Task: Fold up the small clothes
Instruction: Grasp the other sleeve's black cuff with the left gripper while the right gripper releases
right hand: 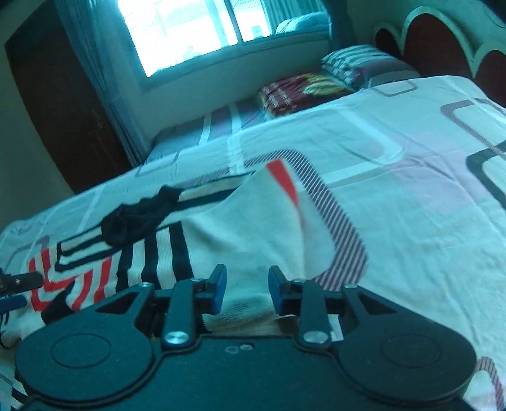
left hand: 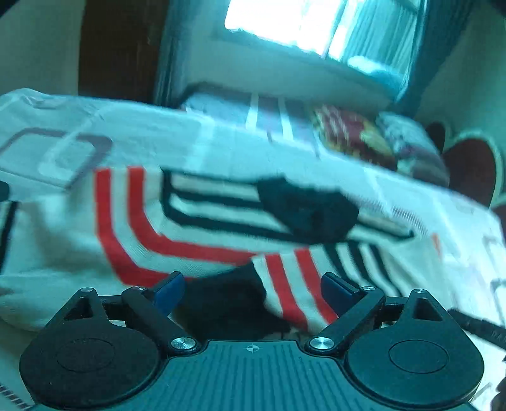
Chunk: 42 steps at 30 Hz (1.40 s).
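Note:
A white knit garment with red and black stripes lies partly folded on the bed. A small black piece of cloth lies on top of it. My left gripper is open, just above the garment's near edge with its red-striped part. In the right wrist view the same garment shows its plain white part, with the black cloth at the left. My right gripper is open over the garment's near white edge. The tip of the left gripper shows at the far left.
The bed sheet is white with rounded rectangle patterns and stretches to the right. Folded blankets and a striped pillow lie at the bed's far end by the headboard. A window and a dark wardrobe stand behind.

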{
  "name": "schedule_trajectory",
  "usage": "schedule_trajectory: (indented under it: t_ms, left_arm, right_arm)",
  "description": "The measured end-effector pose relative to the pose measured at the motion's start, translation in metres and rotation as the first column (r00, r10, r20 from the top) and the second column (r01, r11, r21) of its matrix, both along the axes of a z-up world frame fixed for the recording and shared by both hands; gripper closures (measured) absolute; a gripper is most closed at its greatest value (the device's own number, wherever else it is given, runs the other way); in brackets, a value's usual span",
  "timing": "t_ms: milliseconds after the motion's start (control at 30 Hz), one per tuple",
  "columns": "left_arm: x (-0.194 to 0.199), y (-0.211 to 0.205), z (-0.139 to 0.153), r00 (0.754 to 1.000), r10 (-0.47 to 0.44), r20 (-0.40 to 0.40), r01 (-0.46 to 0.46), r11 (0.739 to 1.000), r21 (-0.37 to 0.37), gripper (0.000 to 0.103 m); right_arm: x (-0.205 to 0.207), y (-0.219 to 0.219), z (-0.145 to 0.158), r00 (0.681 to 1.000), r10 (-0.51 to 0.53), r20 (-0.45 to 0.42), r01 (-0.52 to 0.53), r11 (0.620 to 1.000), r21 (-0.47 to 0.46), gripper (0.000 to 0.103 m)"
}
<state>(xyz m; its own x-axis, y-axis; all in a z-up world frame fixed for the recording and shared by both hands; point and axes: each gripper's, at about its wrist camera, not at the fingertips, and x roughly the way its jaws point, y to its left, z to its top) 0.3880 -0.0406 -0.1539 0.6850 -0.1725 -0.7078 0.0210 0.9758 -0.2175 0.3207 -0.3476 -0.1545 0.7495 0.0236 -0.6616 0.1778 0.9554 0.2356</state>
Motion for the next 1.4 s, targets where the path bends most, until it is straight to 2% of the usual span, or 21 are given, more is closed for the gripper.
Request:
schedule_trajectory:
  t_ms: [67,100,133,167,233,300,400,500,567,633,700,800,833,900,1000,1100,1233,1400]
  left_arm:
    - [0.009,-0.003,-0.025,0.997,0.018,-0.081,-0.013,0.998,0.063,0.01]
    - [0.007,0.0,-0.029,0.997,0.012,-0.078,-0.008,0.999,0.05,0.01]
    - [0.003,0.001,-0.027,0.998,0.004,-0.055,-0.001,0.998,0.063,0.01]
    - [0.002,0.001,-0.025,0.998,0.002,-0.067,0.003,0.997,0.072,0.01]
    - [-0.002,0.007,-0.015,0.998,0.024,-0.051,-0.022,0.999,0.031,0.01]
    - [-0.001,0.011,-0.007,0.998,0.053,-0.036,-0.052,0.998,0.018,0.01]
    - [0.008,0.009,-0.006,0.997,0.063,-0.034,-0.062,0.998,0.019,0.01]
    - [0.022,0.004,-0.025,0.994,0.067,-0.081,-0.064,0.997,0.036,0.01]
    - [0.02,-0.001,-0.033,0.997,0.062,-0.048,-0.058,0.995,0.078,0.009]
    - [0.018,-0.005,-0.029,0.997,0.055,-0.053,-0.05,0.994,0.096,0.009]
    - [0.01,0.004,-0.018,0.996,0.075,-0.057,-0.072,0.996,0.052,0.009]
    - [-0.009,0.027,-0.006,0.989,0.134,-0.055,-0.134,0.991,0.019,0.009]
    - [-0.017,0.039,-0.004,0.985,0.162,-0.061,-0.162,0.987,0.009,0.009]
    - [-0.032,0.063,-0.004,0.977,0.196,-0.082,-0.197,0.98,-0.009,0.009]
    - [-0.051,0.096,-0.003,0.954,0.28,-0.107,-0.279,0.96,0.025,0.009]
    - [-0.073,0.138,-0.002,0.928,0.359,-0.102,-0.36,0.933,0.01,0.009]
    - [-0.097,0.2,-0.002,0.871,0.476,-0.124,-0.482,0.876,-0.021,0.009]
    - [-0.118,0.259,-0.009,0.807,0.573,-0.143,-0.587,0.805,-0.084,0.009]
  right_arm:
    - [0.006,-0.003,-0.017,0.996,-0.002,-0.088,-0.002,0.999,-0.037,0.076]
    - [0.003,-0.009,-0.021,0.998,-0.002,-0.069,0.001,1.0,-0.014,0.082]
    - [0.0,-0.014,-0.021,0.998,0.0,-0.069,0.0,1.0,0.004,0.084]
    - [0.0,-0.016,-0.017,0.997,0.002,-0.073,-0.001,1.0,0.021,0.084]
    - [0.004,-0.018,-0.007,0.999,0.002,-0.035,-0.001,0.999,0.041,0.073]
    - [0.017,-0.019,0.001,1.0,-0.006,-0.008,0.006,1.0,0.009,0.071]
    - [0.045,-0.025,0.0,1.0,-0.02,-0.001,0.02,1.0,0.009,0.071]
    - [0.067,-0.024,-0.005,1.0,0.001,0.013,-0.001,0.999,-0.041,0.072]
    - [0.083,-0.021,-0.021,0.999,0.01,-0.038,-0.013,0.995,-0.102,0.073]
    - [0.084,-0.024,-0.023,1.0,0.006,-0.025,-0.009,0.995,-0.101,0.074]
    - [0.078,-0.021,-0.012,0.999,0.002,-0.035,-0.005,0.996,-0.089,0.073]
    - [0.051,-0.004,0.003,0.998,0.056,0.01,-0.056,0.998,0.006,0.063]
    - [0.043,0.006,0.006,0.996,0.086,0.017,-0.086,0.996,0.014,0.058]
    - [0.029,0.03,0.009,0.988,0.153,0.025,-0.154,0.988,0.017,0.054]
    - [0.017,0.068,0.011,0.974,0.223,0.027,-0.224,0.973,0.045,0.054]
    - [0.016,0.105,0.012,0.96,0.279,0.025,-0.28,0.959,0.037,0.054]
    - [0.016,0.149,0.014,0.942,0.336,0.019,-0.336,0.94,0.063,0.054]
    - [0.013,0.196,0.011,0.921,0.39,0.006,-0.389,0.918,0.069,0.054]
